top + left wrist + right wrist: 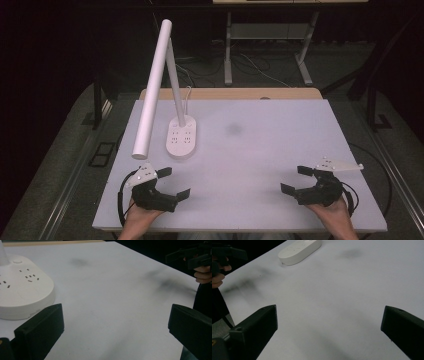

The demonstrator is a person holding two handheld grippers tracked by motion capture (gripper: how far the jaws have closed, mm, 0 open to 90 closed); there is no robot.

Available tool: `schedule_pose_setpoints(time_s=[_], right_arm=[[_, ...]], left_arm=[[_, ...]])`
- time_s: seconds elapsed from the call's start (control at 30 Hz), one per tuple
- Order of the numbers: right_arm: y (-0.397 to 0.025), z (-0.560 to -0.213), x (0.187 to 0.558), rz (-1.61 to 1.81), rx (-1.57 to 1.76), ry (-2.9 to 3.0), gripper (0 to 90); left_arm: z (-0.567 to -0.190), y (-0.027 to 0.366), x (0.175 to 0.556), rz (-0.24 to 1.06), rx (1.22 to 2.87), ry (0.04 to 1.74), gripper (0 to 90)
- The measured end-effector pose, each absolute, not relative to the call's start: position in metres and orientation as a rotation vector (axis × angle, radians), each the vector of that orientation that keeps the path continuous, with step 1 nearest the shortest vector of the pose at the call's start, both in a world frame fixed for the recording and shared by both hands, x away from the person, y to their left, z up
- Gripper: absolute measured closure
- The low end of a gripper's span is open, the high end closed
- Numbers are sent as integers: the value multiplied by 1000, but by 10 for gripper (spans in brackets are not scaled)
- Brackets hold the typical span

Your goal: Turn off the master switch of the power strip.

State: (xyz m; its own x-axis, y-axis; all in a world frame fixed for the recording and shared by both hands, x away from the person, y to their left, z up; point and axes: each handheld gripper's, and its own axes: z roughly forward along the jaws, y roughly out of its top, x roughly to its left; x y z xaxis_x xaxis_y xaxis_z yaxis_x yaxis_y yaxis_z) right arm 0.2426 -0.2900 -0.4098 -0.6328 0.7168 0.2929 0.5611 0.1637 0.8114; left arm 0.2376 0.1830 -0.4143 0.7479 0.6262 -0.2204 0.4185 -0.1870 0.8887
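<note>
A white desk lamp stands at the back left of the white table (pixel 260 150). Its oval base (pixel 181 137) carries several sockets, and its long tube head (pixel 152 87) slants down toward the front left. In the high view my left gripper (pixel 175 182) rests near the front left edge, open and holding nothing, just in front of the lamp base (pixel 23 287). My right gripper (pixel 296 179) sits near the front right edge, also open and holding nothing. In the right gripper view the lamp base (pixel 299 251) lies far off at the upper left.
A faint dark smudge (pixel 234 129) marks the table's middle. A wooden strip (pixel 230 93) runs along the far edge. Beyond it stand metal desk legs (pixel 228 55) and loose cables on the dark floor. The lamp head overhangs the space above my left gripper.
</note>
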Motion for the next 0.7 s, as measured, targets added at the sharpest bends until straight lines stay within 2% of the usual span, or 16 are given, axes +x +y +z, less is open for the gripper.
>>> schedule_pose_setpoints(time_s=[0.7], right_arm=[[-291, -414, 243, 1395, 1258, 2306, 0]], left_arm=[[-408, 179, 247, 211, 1895, 820, 0]])
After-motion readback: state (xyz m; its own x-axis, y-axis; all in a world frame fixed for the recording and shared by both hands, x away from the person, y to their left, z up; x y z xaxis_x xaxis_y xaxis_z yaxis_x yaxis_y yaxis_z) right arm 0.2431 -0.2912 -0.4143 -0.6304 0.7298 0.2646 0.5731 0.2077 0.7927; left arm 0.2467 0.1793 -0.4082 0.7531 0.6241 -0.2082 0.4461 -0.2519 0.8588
